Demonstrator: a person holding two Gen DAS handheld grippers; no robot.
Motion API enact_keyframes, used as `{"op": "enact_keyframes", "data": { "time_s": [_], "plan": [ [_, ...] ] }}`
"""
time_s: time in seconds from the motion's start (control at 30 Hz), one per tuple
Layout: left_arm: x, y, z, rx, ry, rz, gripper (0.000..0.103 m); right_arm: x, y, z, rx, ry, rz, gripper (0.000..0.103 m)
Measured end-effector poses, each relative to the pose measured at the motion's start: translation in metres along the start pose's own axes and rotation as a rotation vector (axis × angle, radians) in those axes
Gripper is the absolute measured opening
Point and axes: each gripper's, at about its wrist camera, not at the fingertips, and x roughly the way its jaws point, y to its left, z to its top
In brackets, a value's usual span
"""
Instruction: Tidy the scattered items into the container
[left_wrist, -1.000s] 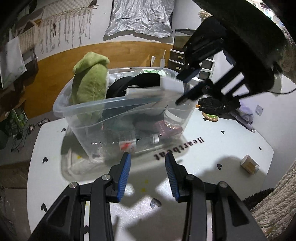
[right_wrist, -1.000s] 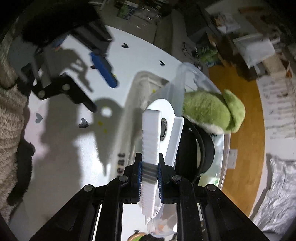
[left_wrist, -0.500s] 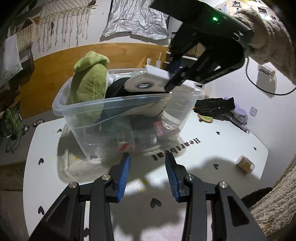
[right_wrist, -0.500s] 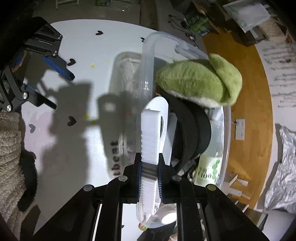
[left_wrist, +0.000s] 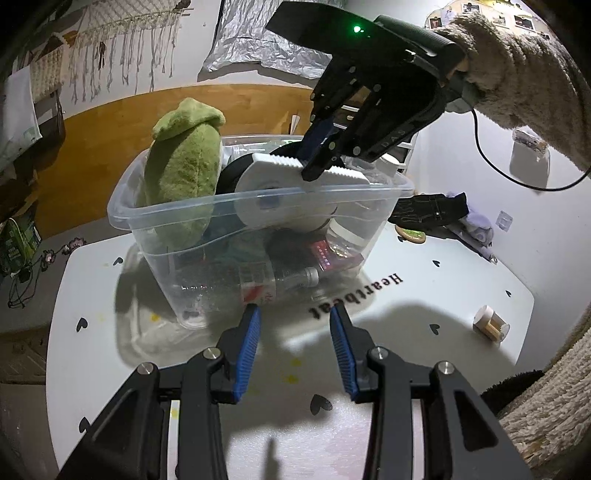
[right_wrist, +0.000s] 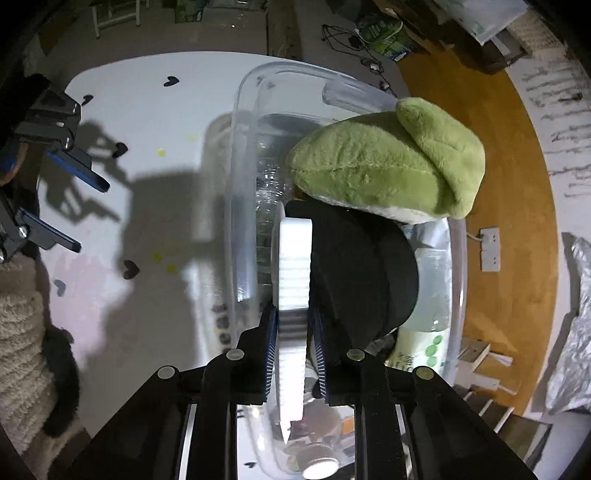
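The clear plastic container (left_wrist: 258, 199) stands on the white tabletop (left_wrist: 424, 280) and serves as the landmark for everything else. The right tongs (right_wrist: 293, 325) are closed on a white tape dispenser (right_wrist: 293, 266), holding it by its ribbed edge just inside the container's near wall, level with the rim. From the left wrist view the same dispenser (left_wrist: 295, 184) sits partly below the rim, with the right tongs (left_wrist: 321, 162) coming down on it from above.

Inside the container, a green plush toy (left_wrist: 181, 173) stands upright at one end and rises above the rim. A black curved item (right_wrist: 354, 273) lies just beside the dispenser, and a clear plastic bottle (left_wrist: 277, 280) lies on the container's floor against the near wall.

The left tongs (left_wrist: 293, 354) are spread open and hold nothing, hovering over the tabletop in front of the container. Well apart from the container, a small cylindrical item (left_wrist: 491, 325) rests on the tabletop, and dark cloth (left_wrist: 432, 210) lies beyond the container's far end.
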Motion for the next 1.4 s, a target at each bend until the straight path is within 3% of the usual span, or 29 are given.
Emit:
{"op": "enact_keyframes", "data": {
  "time_s": [0.1,0.27,0.43,0.47,0.5,0.57,0.6,0.63,0.7,0.73,0.77,1.07,1.4],
  "plan": [
    [0.0,-0.001,0.002,0.006,-0.003,-0.004,0.038,-0.007,0.002,-0.004,0.017,-0.03,0.001,0.037],
    [-0.002,-0.003,0.005,0.01,-0.013,-0.011,0.038,-0.028,-0.01,-0.017,0.137,-0.097,0.036,0.037],
    [-0.003,-0.005,0.008,0.016,-0.019,-0.01,0.038,-0.053,-0.024,-0.038,0.323,-0.191,0.003,0.037],
    [-0.003,-0.006,0.009,0.017,-0.021,-0.007,0.041,-0.057,-0.025,-0.043,0.362,-0.212,-0.004,0.037],
    [-0.004,-0.007,0.01,0.017,-0.022,-0.004,0.06,-0.061,-0.025,-0.048,0.401,-0.233,-0.012,0.037],
    [-0.008,-0.008,0.011,0.009,-0.051,0.014,0.083,-0.065,-0.024,-0.057,0.461,-0.269,-0.036,0.037],
    [-0.011,-0.009,0.013,0.004,-0.069,0.022,0.084,-0.066,-0.022,-0.062,0.496,-0.289,-0.052,0.038],
    [-0.013,-0.009,0.014,0.0,-0.075,0.026,0.084,-0.067,-0.019,-0.067,0.528,-0.309,-0.069,0.042],
    [-0.014,-0.009,0.018,-0.008,-0.075,0.045,0.089,-0.069,-0.014,-0.076,0.59,-0.347,-0.096,0.098],
    [-0.015,-0.009,0.019,-0.013,-0.079,0.056,0.094,-0.07,-0.01,-0.08,0.617,-0.364,-0.103,0.103],
    [-0.017,-0.008,0.02,-0.023,-0.088,0.068,0.103,-0.071,-0.006,-0.083,0.643,-0.379,-0.107,0.103],
    [-0.035,-0.008,0.028,-0.083,-0.114,0.144,0.103,-0.085,0.027,-0.109,0.91,-0.501,-0.138,0.103],
    [-0.057,-0.018,0.034,-0.144,-0.142,0.21,0.103,-0.107,0.062,-0.135,1.099,-0.582,-0.235,0.103]
  ]
}}
